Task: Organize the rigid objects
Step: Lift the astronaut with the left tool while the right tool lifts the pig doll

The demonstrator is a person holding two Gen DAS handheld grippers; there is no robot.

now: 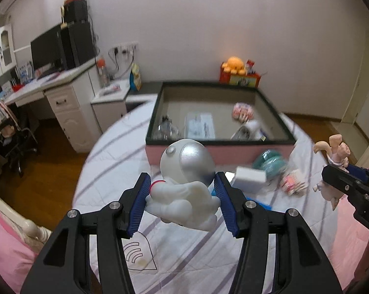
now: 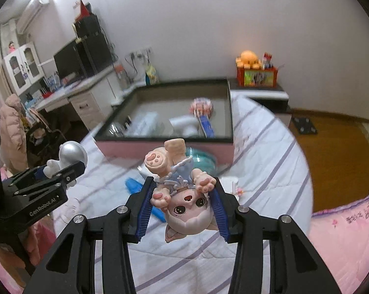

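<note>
The left tool point(image 1: 182, 197) grips a white astronaut figurine point(image 1: 184, 183) between its blue pads, held above the striped bed cover point(image 1: 184, 257); the figure's long axis runs away from the camera and tips upward, its silver-visored helmet at the far end and its legs toward the tool body. The right tool point(image 2: 183, 202) is clamped on a cat-girl figurine point(image 2: 182, 188), held upside down: its head hangs nearest the camera, its pawed feet point up and away toward the box. Beyond both stands a shallow open box point(image 1: 286, 128) with a dark rim and pink outer wall, resting on the bed. Inside lie a pink patterned packet point(image 1: 243, 111), a white rounded object point(image 1: 249, 128), a flat pale leaflet or package point(image 1: 200, 125) and some clear, glassy items at the near left corner, all blurred and hard to name. In front of the box a teal item point(image 1: 270, 163), a white block point(image 1: 250, 177) and another pink packet point(image 1: 293, 185) lie on the cover, smeared. A blue thing under the figurines is mostly hidden.
</note>
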